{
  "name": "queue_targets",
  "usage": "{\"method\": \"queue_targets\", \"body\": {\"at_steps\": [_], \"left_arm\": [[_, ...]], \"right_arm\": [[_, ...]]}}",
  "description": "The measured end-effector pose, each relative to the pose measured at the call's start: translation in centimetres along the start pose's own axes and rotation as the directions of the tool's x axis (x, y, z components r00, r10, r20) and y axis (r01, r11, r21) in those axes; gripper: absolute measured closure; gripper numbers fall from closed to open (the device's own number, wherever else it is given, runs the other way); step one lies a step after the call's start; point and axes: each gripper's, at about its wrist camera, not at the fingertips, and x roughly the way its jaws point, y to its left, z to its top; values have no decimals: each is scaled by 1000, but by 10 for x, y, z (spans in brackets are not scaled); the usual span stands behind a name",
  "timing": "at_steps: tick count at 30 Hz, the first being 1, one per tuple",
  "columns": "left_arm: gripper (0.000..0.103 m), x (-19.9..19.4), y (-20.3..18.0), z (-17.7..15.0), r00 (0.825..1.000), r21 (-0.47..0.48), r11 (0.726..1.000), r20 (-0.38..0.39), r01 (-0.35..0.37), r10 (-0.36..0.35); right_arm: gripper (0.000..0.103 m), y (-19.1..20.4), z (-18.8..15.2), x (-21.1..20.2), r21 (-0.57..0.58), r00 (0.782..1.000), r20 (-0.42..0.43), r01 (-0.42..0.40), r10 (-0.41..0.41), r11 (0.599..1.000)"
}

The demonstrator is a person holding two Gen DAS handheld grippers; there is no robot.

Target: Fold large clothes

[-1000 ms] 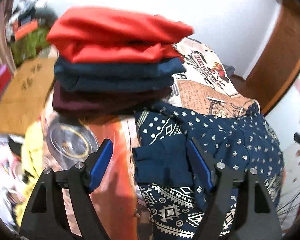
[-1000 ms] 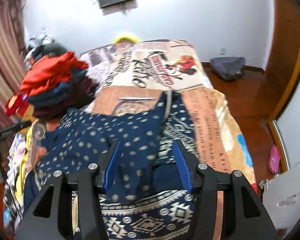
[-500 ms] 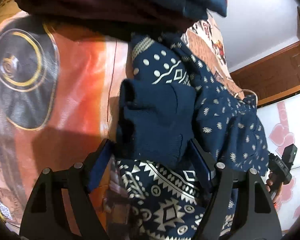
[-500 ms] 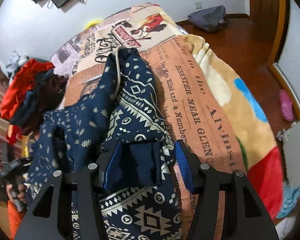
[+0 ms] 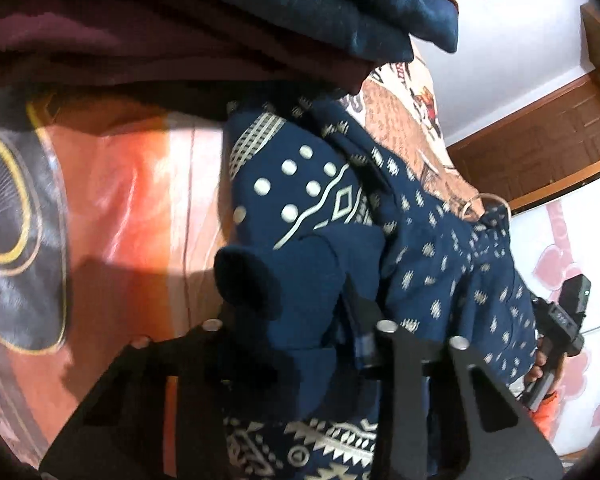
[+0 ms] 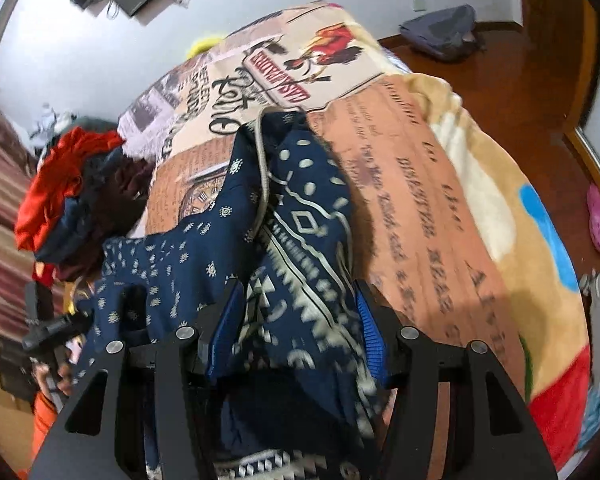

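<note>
A navy patterned garment (image 5: 452,264) with white dots and geometric bands lies bunched on the printed bed blanket (image 6: 428,216). My left gripper (image 5: 300,320) is shut on a plain navy cuff end (image 5: 284,280) of it, close to the bed. My right gripper (image 6: 296,320) has its blue pads (image 6: 368,320) either side of another bunched part of the garment (image 6: 300,240); the jaws stand somewhat apart with cloth filling the gap. The other gripper shows at the left edge of the right wrist view (image 6: 44,328).
A stack of folded clothes, red, navy and maroon (image 5: 220,20), sits just beyond the garment, also seen in the right wrist view (image 6: 72,192). An orange sheet with a black disc print (image 5: 132,208) lies left. A grey bag (image 6: 444,32) lies on the wooden floor.
My left gripper has closed on the navy cuff and moved in low. My right gripper has come down around a bunched part of the garment, which is gathered more than before.
</note>
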Motion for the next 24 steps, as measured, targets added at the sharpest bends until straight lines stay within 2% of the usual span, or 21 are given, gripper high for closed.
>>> {"method": "queue_targets", "body": {"at_steps": [3, 5, 6, 8, 11, 15, 19, 21, 24], "left_arm": [[78, 7, -9, 5, 1000, 35, 999, 8, 2, -2], [82, 10, -19, 8, 1000, 68, 998, 9, -17, 16], [84, 10, -23, 9, 1000, 80, 997, 9, -20, 19], [86, 11, -35, 12, 1000, 99, 995, 18, -24, 22], [88, 5, -55, 18, 999, 132, 991, 40, -6, 0], [89, -4, -90, 33, 996, 209, 977, 91, -36, 18], [89, -9, -104, 49, 991, 265, 961, 123, -77, 45], [89, 0, -102, 54, 992, 262, 960, 110, -95, 68], [89, 20, -84, 54, 990, 220, 966, 54, -137, 128]], "right_arm": [[55, -1, 3, 13, 0, 1000, -3, 14, -14, 1000], [71, -1, 5, 16, 15, 999, 10, 39, -39, 999], [84, -1, 6, 15, 16, 999, 17, 45, -45, 999], [90, -1, 8, 11, 26, 999, 46, 12, -13, 1000], [92, 4, 11, 0, 10, 995, 101, 23, -24, 1000], [93, 17, 20, -15, -30, 985, 159, 66, -60, 997], [93, 24, 38, -28, -52, 972, 215, 107, -94, 993], [93, 22, 42, -26, -45, 968, 225, 125, -111, 991], [93, 11, 42, -13, -21, 969, 190, 166, -159, 986]]}}
